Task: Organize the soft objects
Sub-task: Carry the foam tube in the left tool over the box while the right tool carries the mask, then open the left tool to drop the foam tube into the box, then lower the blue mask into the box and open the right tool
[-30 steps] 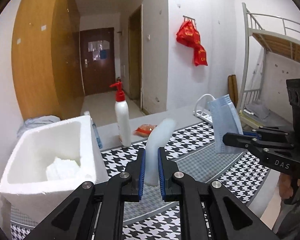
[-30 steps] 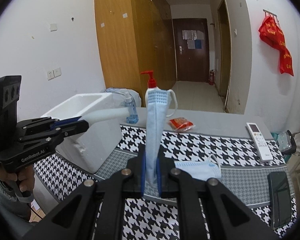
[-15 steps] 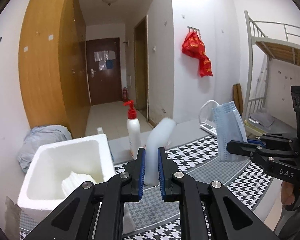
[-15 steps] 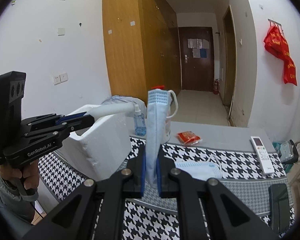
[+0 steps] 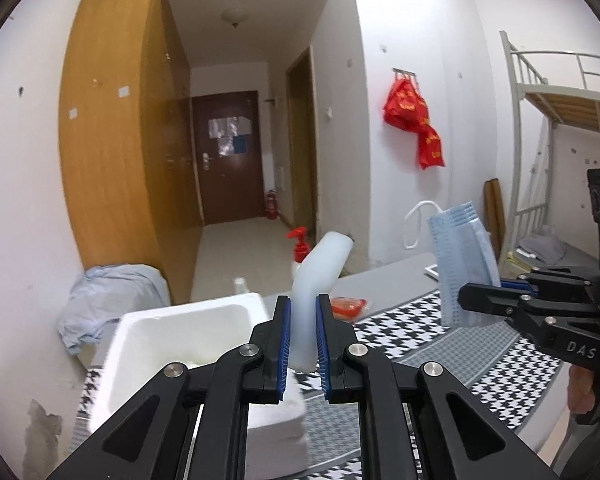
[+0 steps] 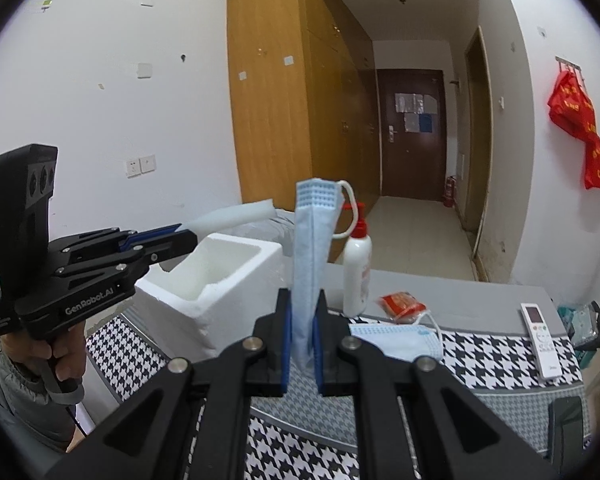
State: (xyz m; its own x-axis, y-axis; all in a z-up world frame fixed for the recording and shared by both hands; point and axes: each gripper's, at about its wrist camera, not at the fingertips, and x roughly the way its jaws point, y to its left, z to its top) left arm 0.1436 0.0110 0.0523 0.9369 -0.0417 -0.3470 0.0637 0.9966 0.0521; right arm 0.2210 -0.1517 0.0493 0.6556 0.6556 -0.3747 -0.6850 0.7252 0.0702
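My left gripper (image 5: 302, 344) is shut on a white foam strip (image 5: 318, 276) that sticks up and bends to the right. It hovers beside a white foam box (image 5: 140, 344) at the table's left end. From the right wrist view the same gripper (image 6: 188, 236) holds the foam strip (image 6: 236, 214) just above the foam box (image 6: 220, 280). My right gripper (image 6: 301, 344) is shut on a folded blue face mask (image 6: 312, 248) standing upright; it shows again (image 5: 466, 298) with the mask (image 5: 462, 260) at the right of the left wrist view. Another blue mask (image 6: 396, 340) lies on the houndstooth cloth.
A white pump bottle (image 6: 357, 268) with a red top and a red snack packet (image 6: 402, 304) stand behind the mask. A white remote (image 6: 540, 340) and a dark phone (image 6: 568, 432) lie at the table's right. A bunk bed frame (image 5: 548, 128) is far right; crumpled blue cloth (image 5: 108, 300) lies behind the box.
Both grippers have risen with their loads still held. The foam box and bottle sit lower in both views, and the left gripper has drifted nearer the box.
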